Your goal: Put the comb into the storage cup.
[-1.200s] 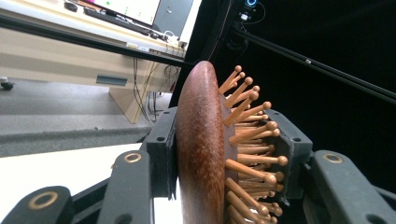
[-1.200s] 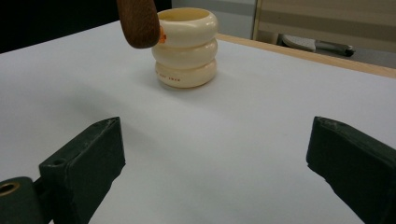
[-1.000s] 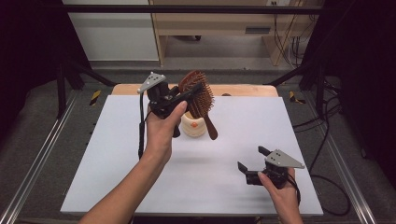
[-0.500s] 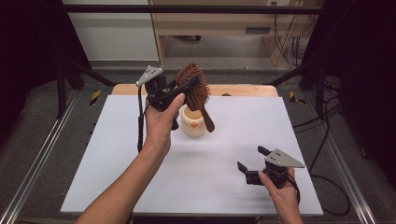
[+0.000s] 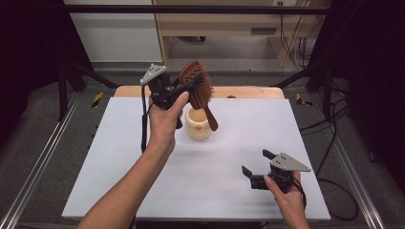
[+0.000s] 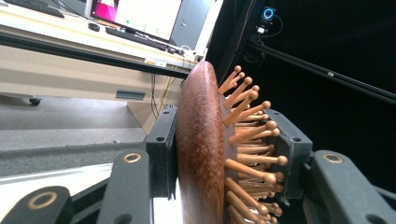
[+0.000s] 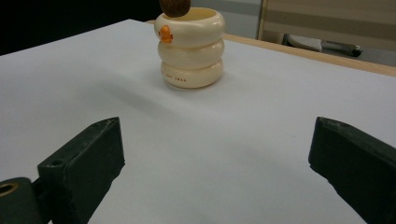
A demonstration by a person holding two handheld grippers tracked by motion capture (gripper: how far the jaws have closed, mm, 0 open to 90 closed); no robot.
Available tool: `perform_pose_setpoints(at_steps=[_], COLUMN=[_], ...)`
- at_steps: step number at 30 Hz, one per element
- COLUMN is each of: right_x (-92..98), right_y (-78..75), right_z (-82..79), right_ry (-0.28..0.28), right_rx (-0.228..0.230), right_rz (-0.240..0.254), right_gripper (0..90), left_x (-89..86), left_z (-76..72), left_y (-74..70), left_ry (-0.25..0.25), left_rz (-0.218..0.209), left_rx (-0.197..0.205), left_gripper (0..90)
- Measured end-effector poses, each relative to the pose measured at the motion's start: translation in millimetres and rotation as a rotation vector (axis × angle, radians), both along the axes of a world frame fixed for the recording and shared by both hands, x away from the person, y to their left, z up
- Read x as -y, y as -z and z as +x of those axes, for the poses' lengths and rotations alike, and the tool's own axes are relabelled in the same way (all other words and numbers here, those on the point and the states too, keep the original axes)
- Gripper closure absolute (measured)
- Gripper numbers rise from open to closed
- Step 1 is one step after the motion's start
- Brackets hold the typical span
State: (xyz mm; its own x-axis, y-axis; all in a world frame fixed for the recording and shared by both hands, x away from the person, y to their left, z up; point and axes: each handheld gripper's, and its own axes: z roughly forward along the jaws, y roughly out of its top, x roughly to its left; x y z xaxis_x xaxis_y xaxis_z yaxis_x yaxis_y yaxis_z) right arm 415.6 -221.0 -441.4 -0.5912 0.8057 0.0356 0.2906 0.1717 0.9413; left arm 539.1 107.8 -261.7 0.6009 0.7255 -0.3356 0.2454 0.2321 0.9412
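Nearest the person's edge of the white table (image 5: 119,162), well short of the cream ringed cup (image 5: 197,125) and off to its right, the right gripper (image 5: 258,167) rests low on the tabletop in the person's hand, its jaws spread wide with nothing between them. Farther on, the left gripper (image 5: 188,86) is held up just above the cup, its jaws clamped on the head of a wooden paddle hairbrush (image 5: 197,85). The brush's handle slants down over the cup's mouth.

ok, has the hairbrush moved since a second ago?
Yes. The hairbrush, clamped in the left gripper, has risen and shifted slightly toward the far table edge relative to the cream cup.
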Motion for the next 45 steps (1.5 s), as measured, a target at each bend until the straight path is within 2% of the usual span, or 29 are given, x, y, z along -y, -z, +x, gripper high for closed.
perform_pose_setpoints(at_steps=[15, 18, 21, 34, 45], right_x=[0.9, 0.7, 0.7, 1.8, 2.5], right_y=[0.8, 0.9, 1.0, 1.4, 1.4], right_z=[0.9, 1.1, 1.1, 1.7, 2.0], right_ry=[0.000, -0.002, -0.002, -0.003, -0.002], right_rx=[-0.004, -0.004, -0.003, -0.008, -0.007], right_rz=[-0.002, 0.000, 0.001, 0.007, 0.010], right_gripper=[3.9, 3.9, 4.0, 4.0, 4.0], left_x=[2.0, 3.3, 5.9, 7.8, 4.1], left_z=[8.4, 10.2, 11.7, 26.7, 29.3], left_y=[-4.6, -5.0, -5.6, 1.4, -2.7], left_ry=[-0.015, -0.013, -0.014, -0.034, -0.059], left_rz=[0.003, 0.014, 0.048, 0.004, 0.008], left_rx=[0.015, 0.027, 0.051, 0.020, 0.042], left_gripper=[51.3, 51.3, 51.3, 51.3, 51.2])
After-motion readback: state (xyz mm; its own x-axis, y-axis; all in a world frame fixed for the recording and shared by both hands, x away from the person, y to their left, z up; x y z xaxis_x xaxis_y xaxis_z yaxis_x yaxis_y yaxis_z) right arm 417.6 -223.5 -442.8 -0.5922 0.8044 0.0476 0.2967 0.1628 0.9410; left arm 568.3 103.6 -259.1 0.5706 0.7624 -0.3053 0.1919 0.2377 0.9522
